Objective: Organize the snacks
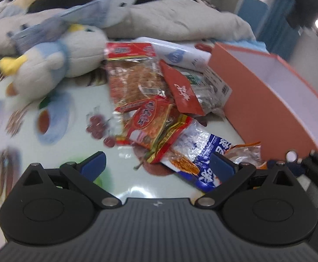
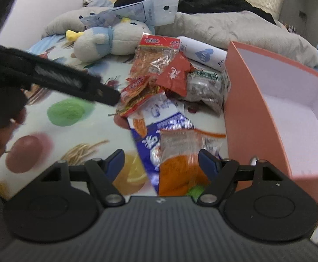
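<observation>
right gripper [image 2: 161, 163] unclenched over orange packet [image 2: 180, 170] | pink box [image 2: 246, 118] wall alongside (empty inside)

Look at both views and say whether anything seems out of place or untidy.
Yes. The snack packets lie in a loose, overlapping heap on the fruit-print cloth, not in the orange box beside them, which looks empty. A plush bird lies on its side among them, though it is no snack.

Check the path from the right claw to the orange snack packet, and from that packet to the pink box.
Nothing visible blocks either. The right claw is open with the orange snack packet right ahead, lying on the blue packet. The pink box stands open beside it.
</observation>
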Available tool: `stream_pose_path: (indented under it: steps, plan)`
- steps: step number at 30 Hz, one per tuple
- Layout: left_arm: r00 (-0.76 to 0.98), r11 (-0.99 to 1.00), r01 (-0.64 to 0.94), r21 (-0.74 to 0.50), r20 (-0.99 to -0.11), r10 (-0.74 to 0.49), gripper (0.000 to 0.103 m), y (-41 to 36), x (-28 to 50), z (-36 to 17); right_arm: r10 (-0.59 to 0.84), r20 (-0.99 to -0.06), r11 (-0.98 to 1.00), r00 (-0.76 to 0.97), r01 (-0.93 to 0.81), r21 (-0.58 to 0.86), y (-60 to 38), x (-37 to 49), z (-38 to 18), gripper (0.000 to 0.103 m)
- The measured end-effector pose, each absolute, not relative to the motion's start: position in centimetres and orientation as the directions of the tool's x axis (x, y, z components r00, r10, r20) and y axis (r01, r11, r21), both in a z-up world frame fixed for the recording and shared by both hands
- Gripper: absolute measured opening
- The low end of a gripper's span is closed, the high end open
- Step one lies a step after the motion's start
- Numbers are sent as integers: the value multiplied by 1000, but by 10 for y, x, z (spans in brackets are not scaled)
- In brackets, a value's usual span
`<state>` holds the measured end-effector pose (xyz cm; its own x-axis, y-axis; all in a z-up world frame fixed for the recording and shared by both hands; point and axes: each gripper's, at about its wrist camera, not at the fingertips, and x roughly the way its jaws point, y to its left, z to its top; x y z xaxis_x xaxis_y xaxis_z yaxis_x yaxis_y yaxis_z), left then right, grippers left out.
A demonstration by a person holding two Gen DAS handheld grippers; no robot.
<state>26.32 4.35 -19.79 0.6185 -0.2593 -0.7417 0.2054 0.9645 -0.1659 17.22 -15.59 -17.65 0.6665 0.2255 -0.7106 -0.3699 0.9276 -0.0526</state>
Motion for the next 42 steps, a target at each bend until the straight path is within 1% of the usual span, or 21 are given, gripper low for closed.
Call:
stream_pose_path:
  steps: [4, 7, 13, 18, 20, 21, 23, 25, 26, 28, 29, 31, 32, 34, 36, 37, 38, 40, 42]
  plan:
    - [584, 953, 273, -131, -765, -272, 102, 33, 289, -215, 184, -729, 932, 660, -353, -85, -154, 188, -184, 75]
    - [586, 946, 313, -79, -769, -258, 103, 25, 303, -222, 144, -733, 936, 665, -331, -116, -155, 195, -190, 75]
    - [590, 916, 402, 7, -767, -253, 103, 9, 325, -233, 130, -731, 944, 670, -308, -115, -154, 198, -196, 75]
    - [578, 887, 458, 48, -774, -256, 103, 0, 338, -243, 109, -729, 953, 676, -278, -116, -151, 201, -201, 75]
    - [565, 875, 483, 39, -777, -277, 103, 1, 341, -248, 109, -738, 952, 666, -284, -116, -151, 203, -203, 74]
    - [560, 874, 485, 25, -777, -288, 103, 2, 343, -249, 109, -751, 956, 651, -276, -100, -153, 205, -206, 73]
    - [550, 882, 472, -13, -778, -306, 103, 7, 346, -251, 106, -763, 961, 638, -262, -86, -157, 207, -208, 65]
    - [550, 885, 465, -35, -771, -320, 100, 10, 346, -254, 101, -762, 962, 639, -258, -89, -160, 208, -209, 60]
    - [554, 887, 461, -39, -768, -322, 99, 11, 345, -254, 110, -764, 963, 635, -260, -77, -161, 209, -208, 59]
    - [562, 897, 439, -61, -760, -327, 89, 14, 344, -253, 117, -766, 964, 632, -257, -64, -163, 210, -208, 58]
    - [569, 905, 420, -71, -756, -323, 86, 16, 344, -254, 119, -766, 965, 632, -256, -62, -163, 210, -207, 57]
    - [582, 918, 391, -70, -754, -305, 75, 19, 343, -252, 118, -764, 964, 634, -257, -64, -163, 209, -207, 55]
    - [584, 922, 381, -69, -755, -298, 74, 20, 343, -252, 117, -763, 964, 635, -256, -66, -164, 210, -206, 53]
    - [580, 926, 369, -74, -760, -292, 62, 21, 342, -250, 124, -761, 963, 637, -262, -62, -166, 209, -205, 52]
    - [589, 931, 360, -52, -762, -271, 58, 20, 339, -248, 130, -757, 959, 640, -275, -67, -166, 209, -204, 51]
    - [592, 933, 358, -40, -763, -260, 48, 19, 337, -247, 132, -755, 957, 642, -282, -72, -166, 209, -204, 50]
    - [595, 935, 354, -34, -763, -253, 46, 18, 334, -246, 135, -755, 955, 641, -287, -73, -166, 210, -203, 50]
    - [605, 942, 336, -17, -762, -230, 36, 18, 330, -243, 151, -757, 955, 635, -290, -53, -169, 211, -200, 50]
    - [615, 950, 312, -14, -759, -213, 31, 21, 325, -239, 160, -752, 953, 639, -298, -50, -169, 211, -196, 49]
